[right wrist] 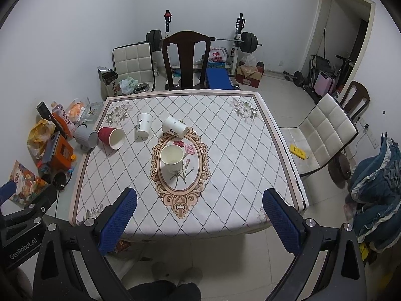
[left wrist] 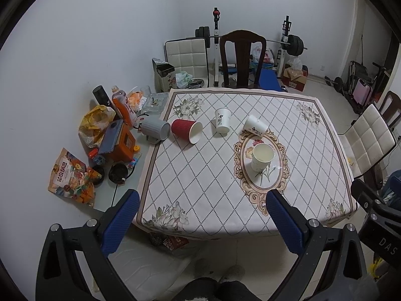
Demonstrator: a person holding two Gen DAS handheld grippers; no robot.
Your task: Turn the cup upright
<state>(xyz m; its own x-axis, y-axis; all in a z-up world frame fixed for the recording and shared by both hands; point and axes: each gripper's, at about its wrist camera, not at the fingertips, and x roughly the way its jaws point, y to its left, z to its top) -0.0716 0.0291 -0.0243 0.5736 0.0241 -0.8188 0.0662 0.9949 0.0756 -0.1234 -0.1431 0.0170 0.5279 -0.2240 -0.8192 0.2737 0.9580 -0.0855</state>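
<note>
Several cups sit on the patterned tablecloth [left wrist: 200,180] [right wrist: 238,155]. A white paper cup [left wrist: 262,156] [right wrist: 172,158] stands upright on the oval medallion. A white cup [left wrist: 256,125] [right wrist: 174,127] lies on its side behind it. Another white cup [left wrist: 222,120] [right wrist: 144,124] stands upside down. A red ribbed cup [left wrist: 186,130] [right wrist: 111,137] and a grey cup [left wrist: 155,128] [right wrist: 86,136] lie on their sides at the left edge. My left gripper [left wrist: 203,223] and right gripper [right wrist: 200,220] are open and empty, held off the table's near edge.
Snack bags, a bottle and an orange box [left wrist: 120,145] clutter the table's left strip. A dark wooden chair [left wrist: 241,57] stands behind the table and a white padded chair [right wrist: 325,130] at the right. A weight rack [right wrist: 238,42] stands at the back wall.
</note>
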